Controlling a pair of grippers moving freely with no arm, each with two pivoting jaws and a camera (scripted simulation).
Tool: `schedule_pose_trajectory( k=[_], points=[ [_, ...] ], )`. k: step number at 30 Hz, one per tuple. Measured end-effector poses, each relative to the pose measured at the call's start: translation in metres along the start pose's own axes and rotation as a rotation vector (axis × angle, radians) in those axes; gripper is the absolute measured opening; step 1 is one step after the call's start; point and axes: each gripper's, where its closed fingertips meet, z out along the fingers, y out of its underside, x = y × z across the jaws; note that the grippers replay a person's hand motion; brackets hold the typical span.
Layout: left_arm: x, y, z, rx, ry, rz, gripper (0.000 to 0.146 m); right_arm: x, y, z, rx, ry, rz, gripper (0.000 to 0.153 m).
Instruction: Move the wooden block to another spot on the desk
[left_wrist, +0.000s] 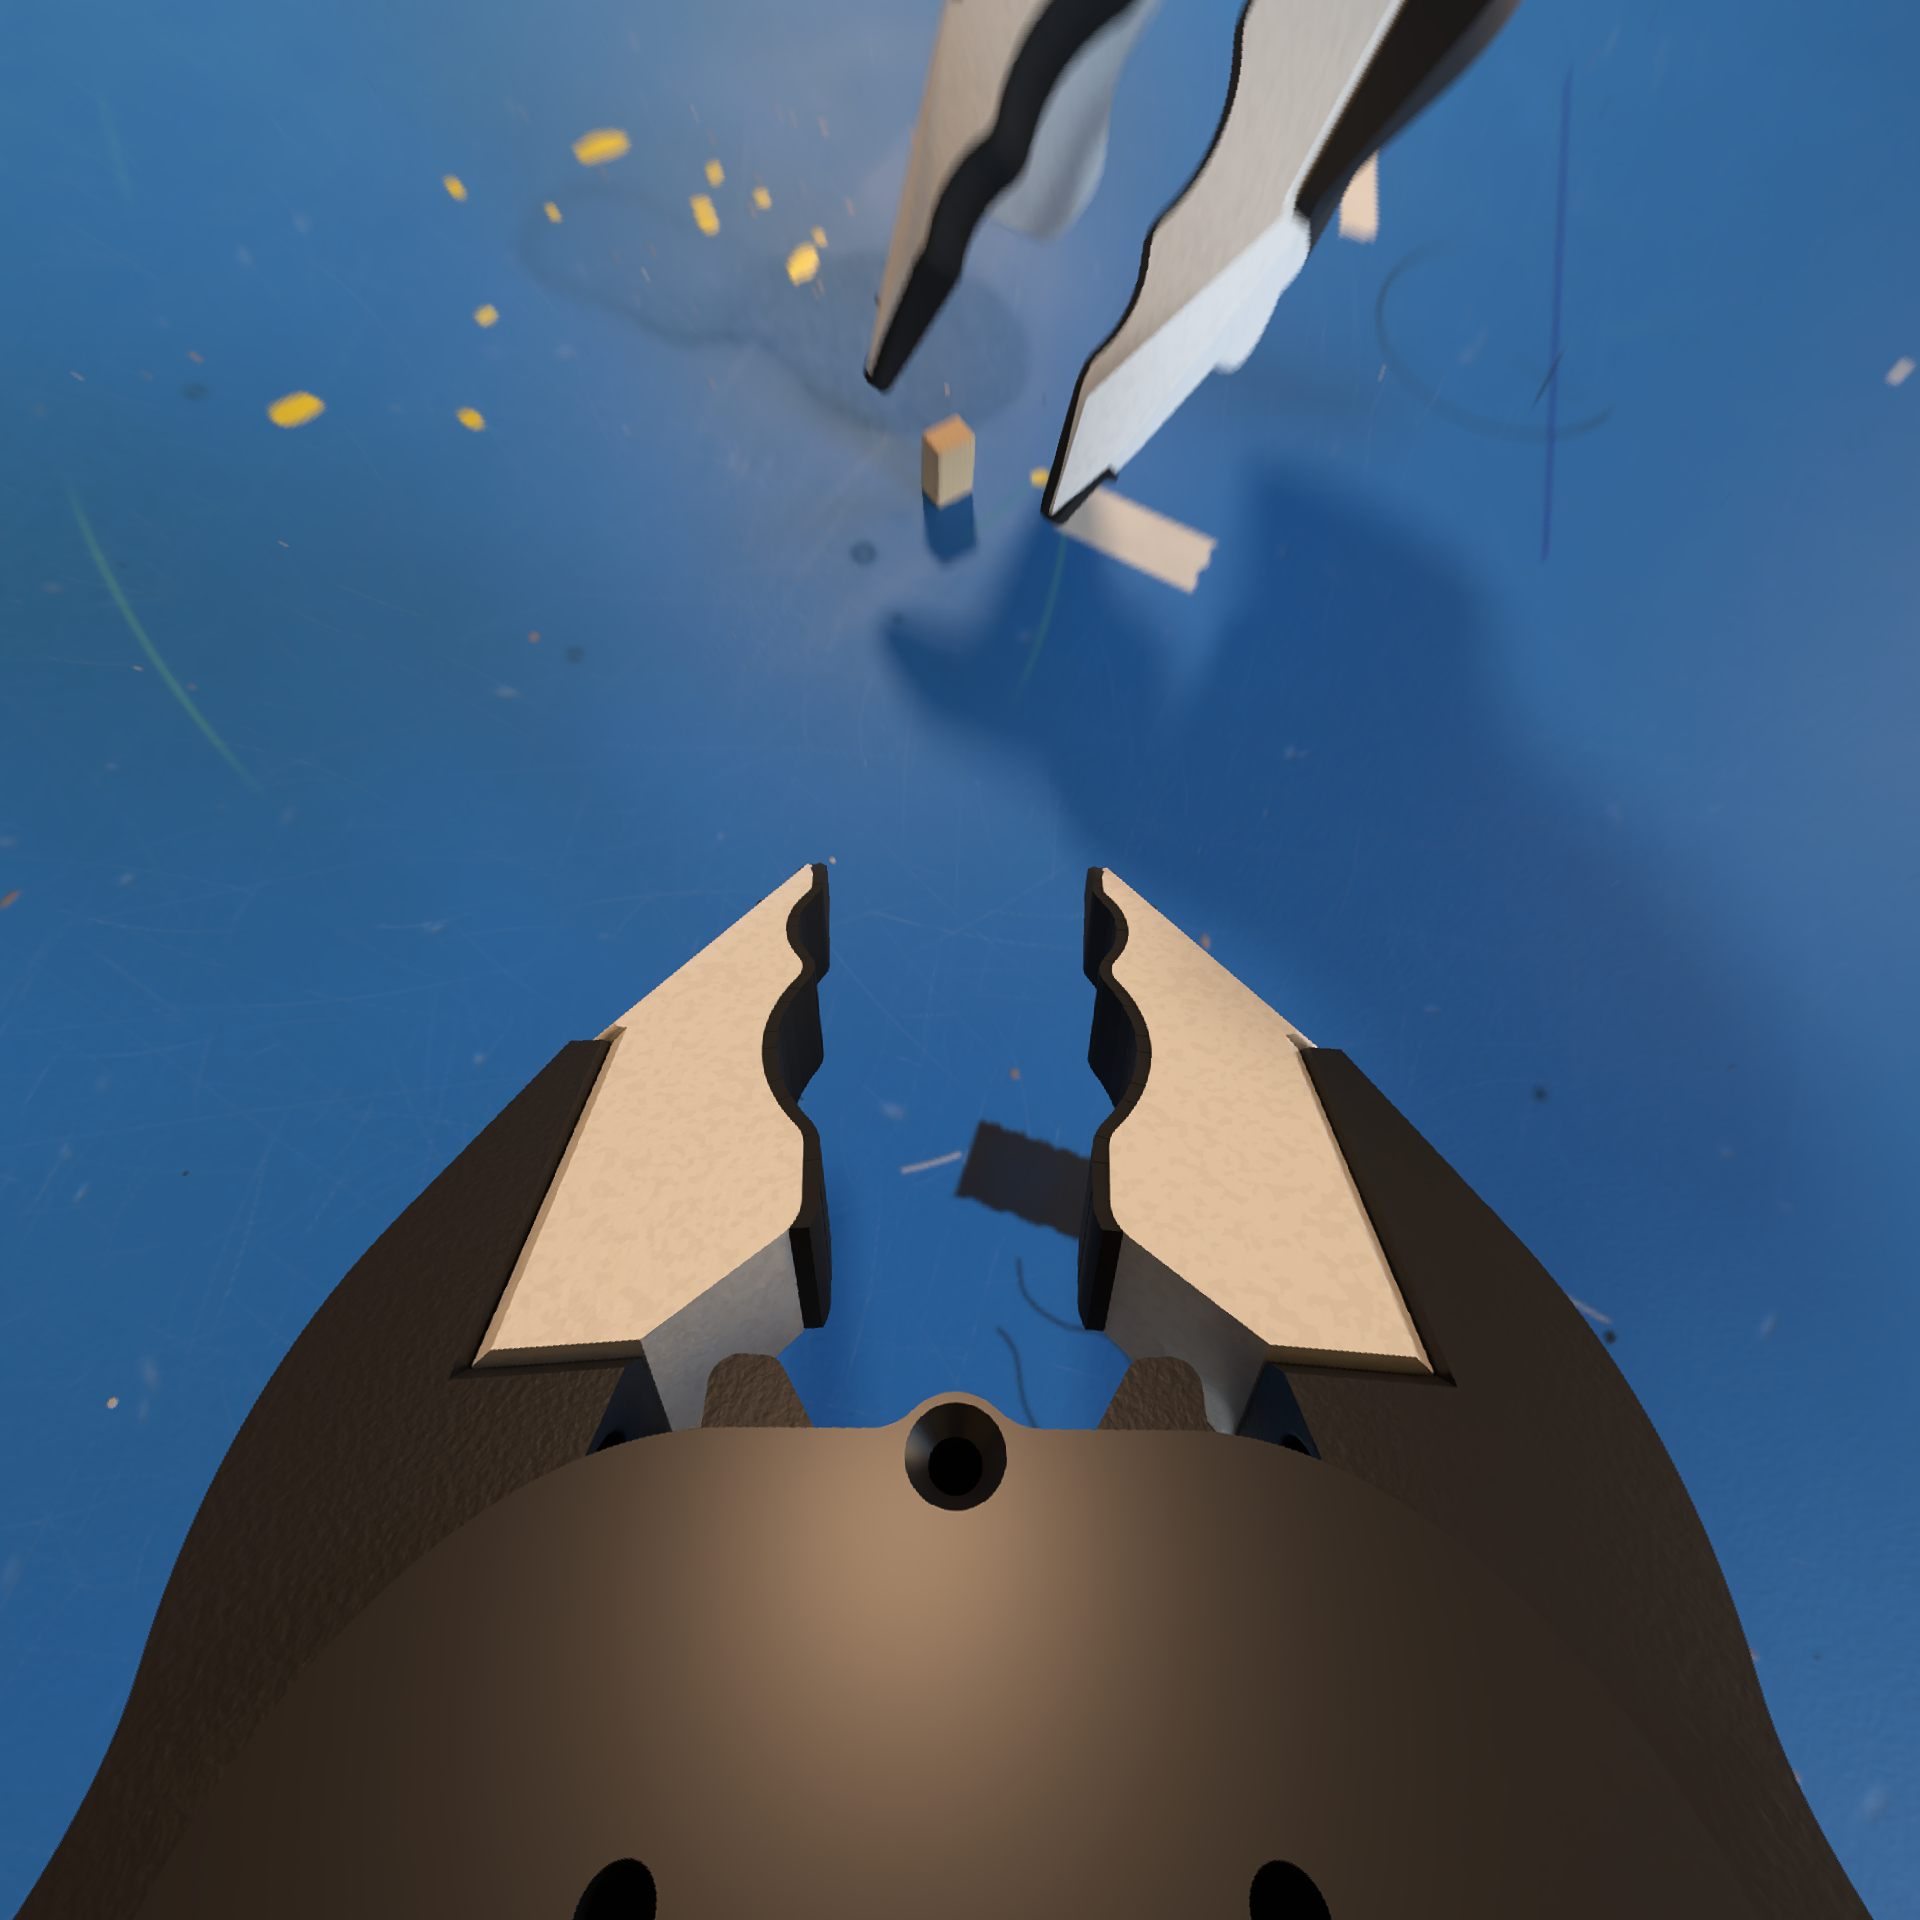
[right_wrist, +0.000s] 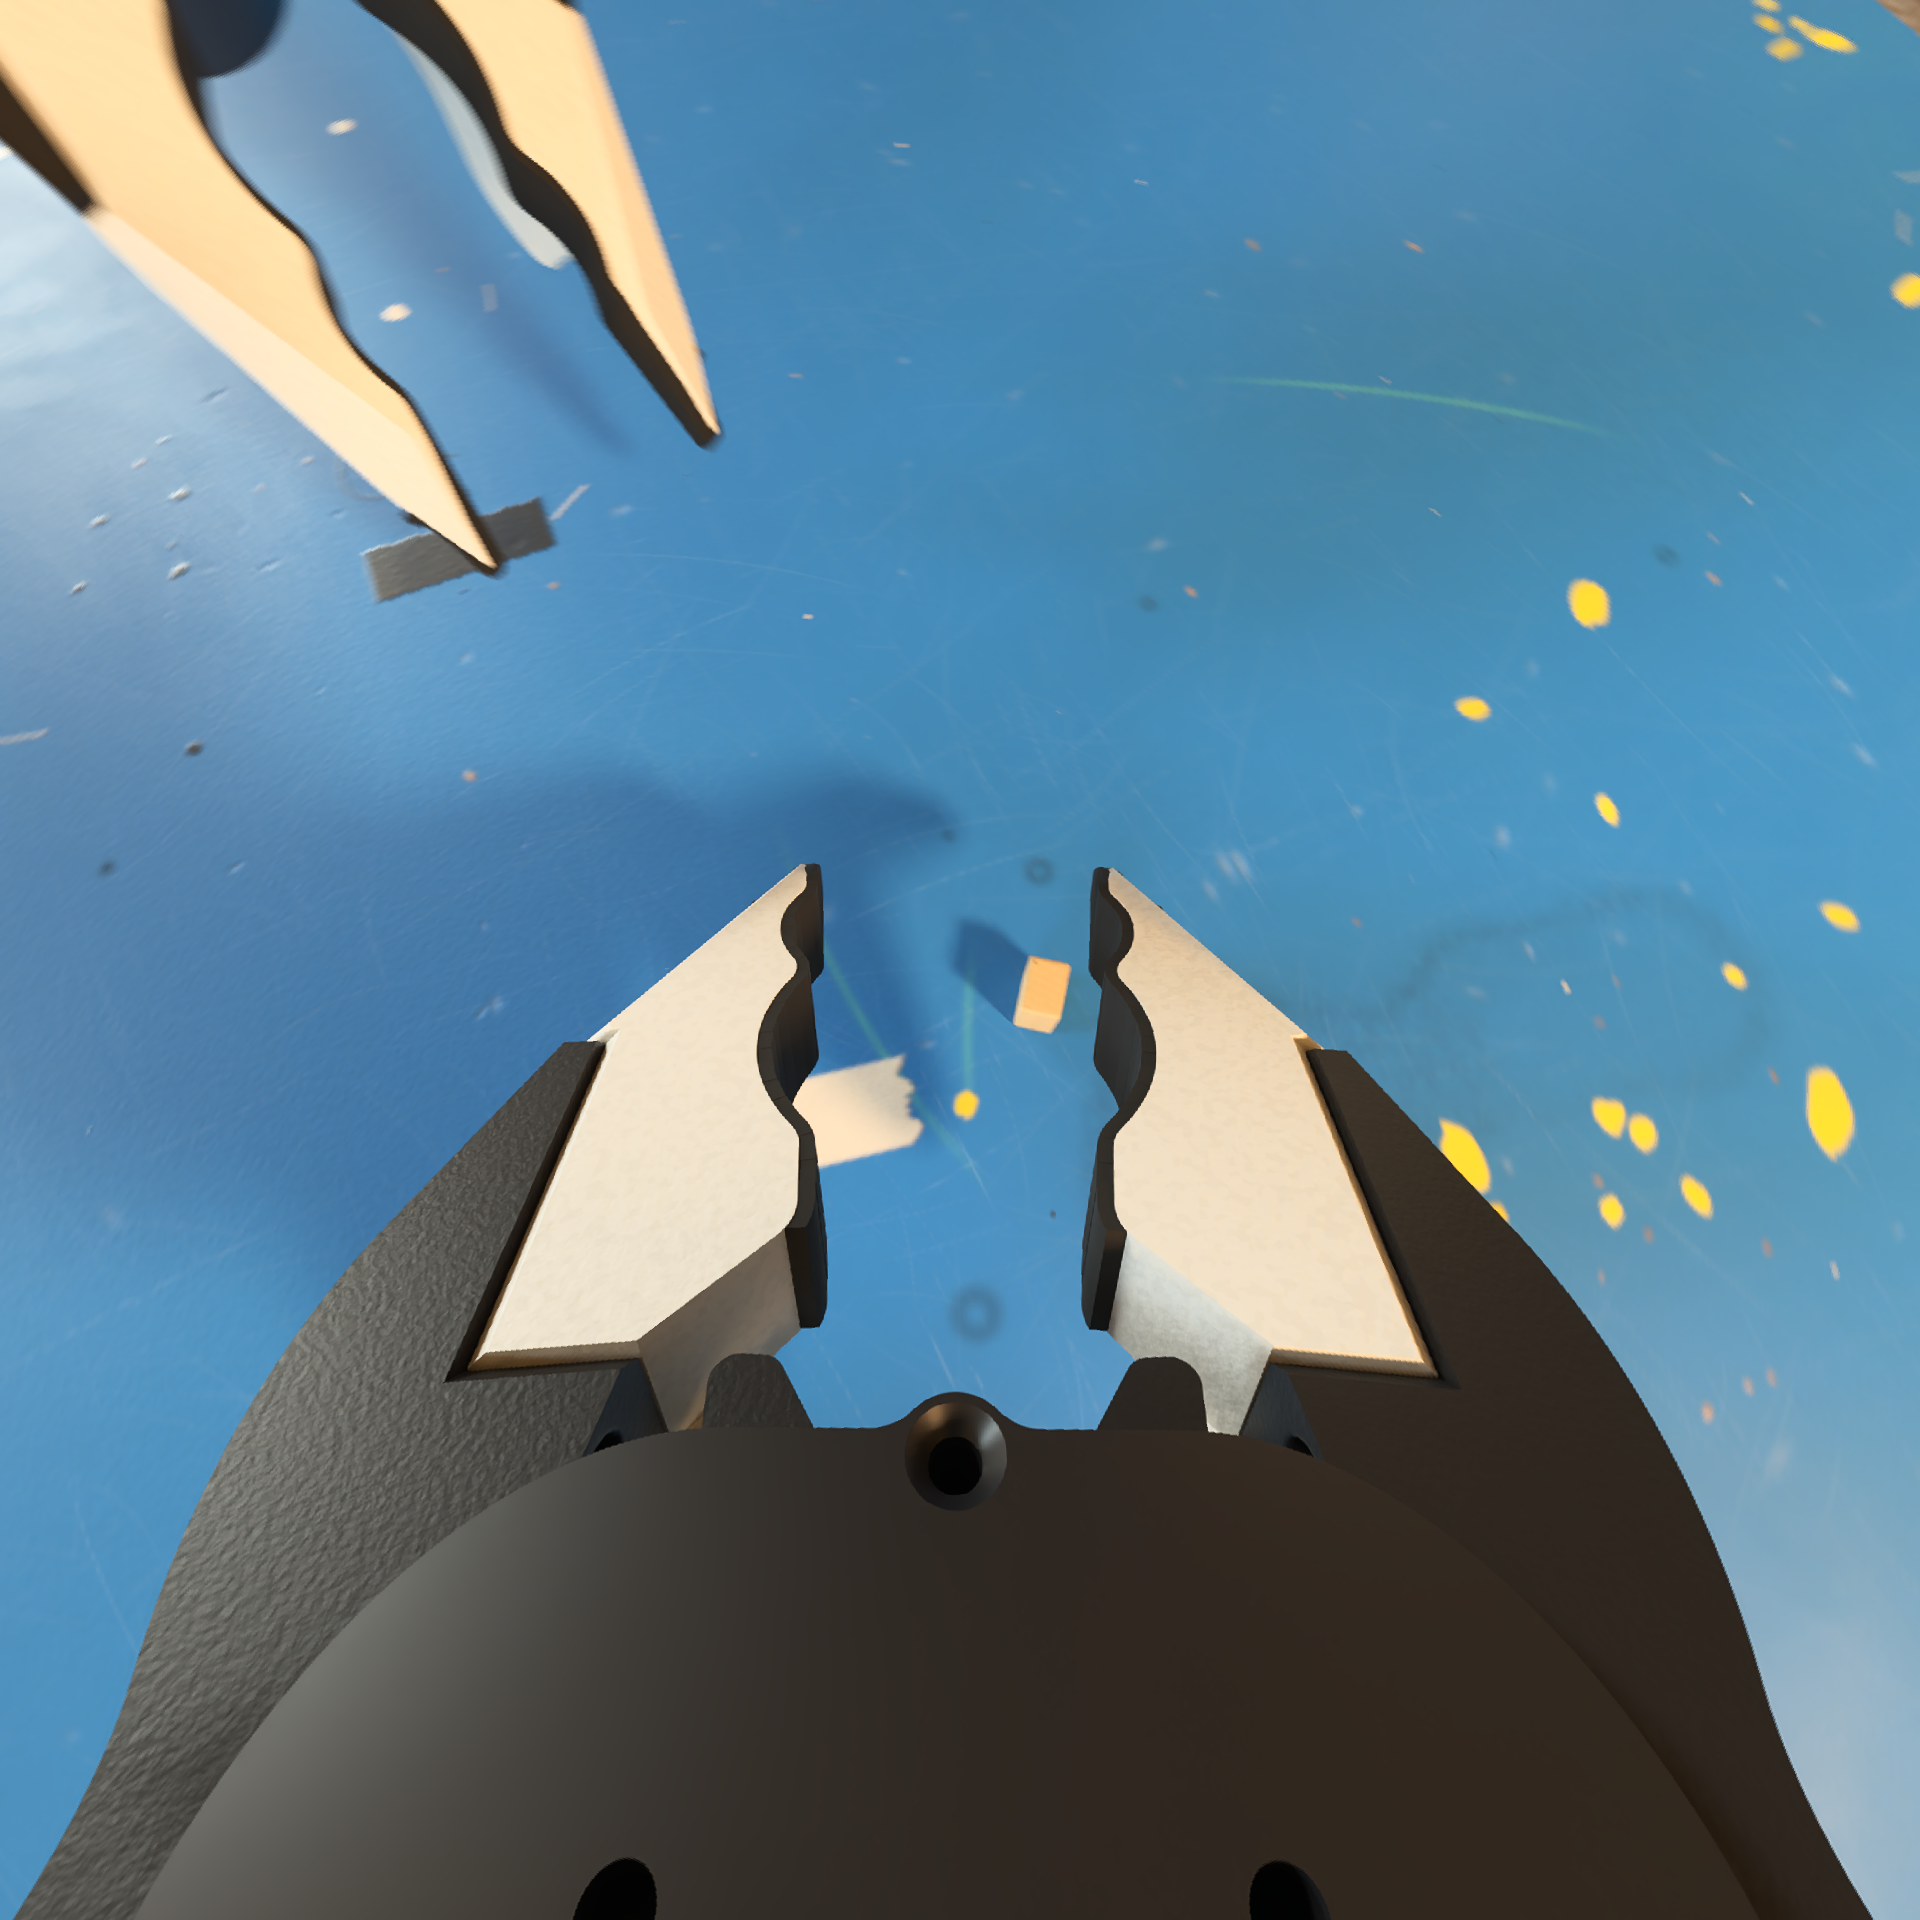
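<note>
A small pale wooden block (left_wrist: 948, 459) stands upright on the blue desk (left_wrist: 416, 727), far ahead in the left wrist view. My right gripper (left_wrist: 966, 442) hangs over it there, open, with the block between and below its tips. In the right wrist view the block (right_wrist: 1041, 993) lies on the desk between my open right gripper's tips (right_wrist: 956, 873), closer to the right finger (right_wrist: 1164, 997). My left gripper (left_wrist: 956, 868) is open and empty, well short of the block. It also shows at the top left of the right wrist view (right_wrist: 603, 499).
A pale tape strip (left_wrist: 1138, 540) lies on the desk beside the block and also shows in the right wrist view (right_wrist: 862, 1110). A dark tape piece (left_wrist: 1018, 1179) lies under my left gripper. Yellow paint flecks (left_wrist: 296, 408) and scratches mark the desk.
</note>
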Motion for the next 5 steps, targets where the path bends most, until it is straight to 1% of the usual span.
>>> schedule_pose_trajectory(
  k=[3,5],
  points=[
    [0.005,0.009,0.013,-0.092,-0.003,0.042,0.049,-0.010,-0.002,0.004,-0.010,-0.102,-0.080,0.056],
    [0.008,0.010,0.021,-0.114,0.004,0.057,0.050,-0.011,0.001,0.006,-0.050,-0.128,-0.131,0.058]
  ],
)
